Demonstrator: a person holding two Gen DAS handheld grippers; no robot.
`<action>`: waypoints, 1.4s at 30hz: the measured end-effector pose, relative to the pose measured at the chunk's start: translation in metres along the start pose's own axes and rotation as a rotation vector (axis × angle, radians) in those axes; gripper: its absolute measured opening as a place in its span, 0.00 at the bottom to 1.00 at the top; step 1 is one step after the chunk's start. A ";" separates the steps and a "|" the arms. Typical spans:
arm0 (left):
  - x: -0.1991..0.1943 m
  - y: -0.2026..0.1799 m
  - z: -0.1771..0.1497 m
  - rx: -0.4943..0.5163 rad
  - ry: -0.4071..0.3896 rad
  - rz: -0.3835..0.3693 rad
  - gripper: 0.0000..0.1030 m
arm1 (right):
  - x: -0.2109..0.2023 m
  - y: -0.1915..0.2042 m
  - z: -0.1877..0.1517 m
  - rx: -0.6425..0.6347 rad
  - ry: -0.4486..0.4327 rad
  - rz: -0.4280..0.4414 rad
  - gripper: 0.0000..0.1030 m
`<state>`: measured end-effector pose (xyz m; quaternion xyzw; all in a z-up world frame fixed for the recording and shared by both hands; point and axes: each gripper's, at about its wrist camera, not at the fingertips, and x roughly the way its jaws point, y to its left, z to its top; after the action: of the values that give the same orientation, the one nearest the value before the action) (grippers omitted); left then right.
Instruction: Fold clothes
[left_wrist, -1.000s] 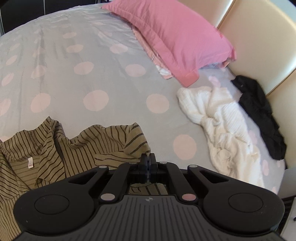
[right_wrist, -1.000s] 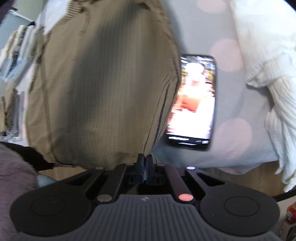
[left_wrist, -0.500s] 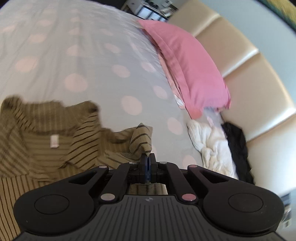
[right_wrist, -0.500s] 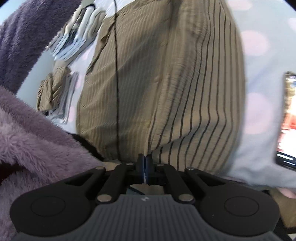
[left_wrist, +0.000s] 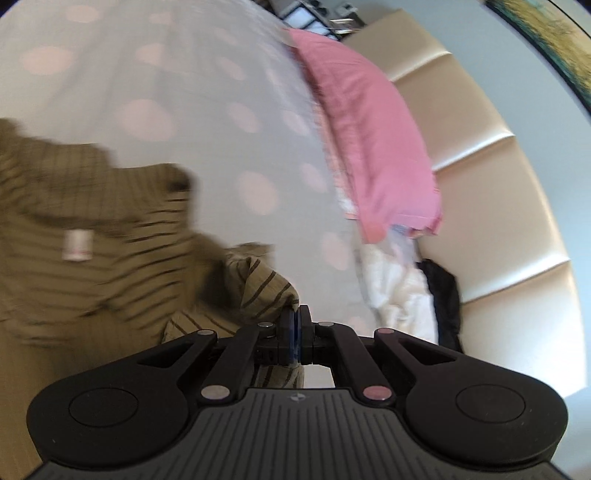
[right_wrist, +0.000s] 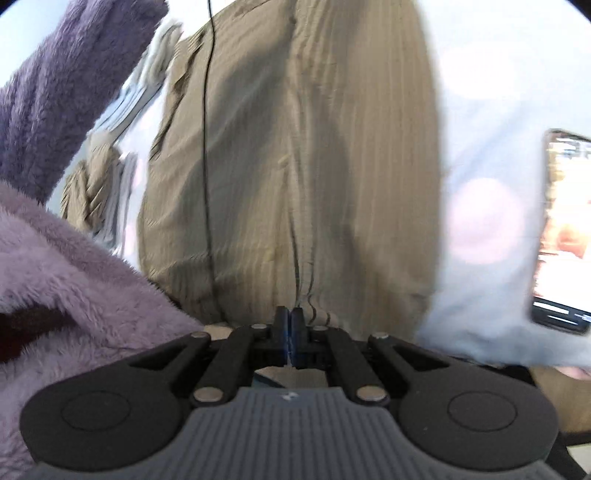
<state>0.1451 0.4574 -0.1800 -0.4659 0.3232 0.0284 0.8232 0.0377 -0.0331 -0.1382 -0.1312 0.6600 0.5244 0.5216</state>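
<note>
An olive striped shirt (left_wrist: 92, 236) lies on the spotted bedsheet, its collar label showing at the left of the left wrist view. My left gripper (left_wrist: 294, 317) is shut on a bunched striped edge of that shirt, pulled over the body. In the right wrist view the same olive shirt (right_wrist: 295, 147) spreads lengthwise ahead. My right gripper (right_wrist: 291, 318) is shut on its near hem at the bed's edge. Both views are blurred.
A pink pillow (left_wrist: 369, 129) rests against the cream headboard (left_wrist: 498, 184). White (left_wrist: 399, 295) and black (left_wrist: 443, 295) garments lie beside it. A lit phone (right_wrist: 565, 229) lies right of the shirt. A purple fleece sleeve (right_wrist: 55, 240) and folded clothes (right_wrist: 107, 177) sit left.
My left gripper rolled and carried the shirt's edge leftward and down over the collar area. My right gripper slid left along the bed's edge with the hem; the phone drifted right.
</note>
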 end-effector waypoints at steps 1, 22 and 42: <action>0.008 -0.006 0.000 -0.012 0.002 -0.024 0.00 | -0.008 -0.003 -0.001 0.013 -0.015 -0.022 0.02; -0.012 0.116 -0.015 -0.242 -0.087 -0.032 0.00 | 0.035 0.024 0.002 -0.013 -0.006 0.076 0.02; -0.053 0.145 -0.013 -0.157 -0.096 0.132 0.00 | 0.093 0.049 0.004 -0.112 0.136 0.033 0.01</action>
<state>0.0462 0.5432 -0.2637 -0.5047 0.3101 0.1301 0.7951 -0.0345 0.0254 -0.1869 -0.1844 0.6658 0.5590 0.4586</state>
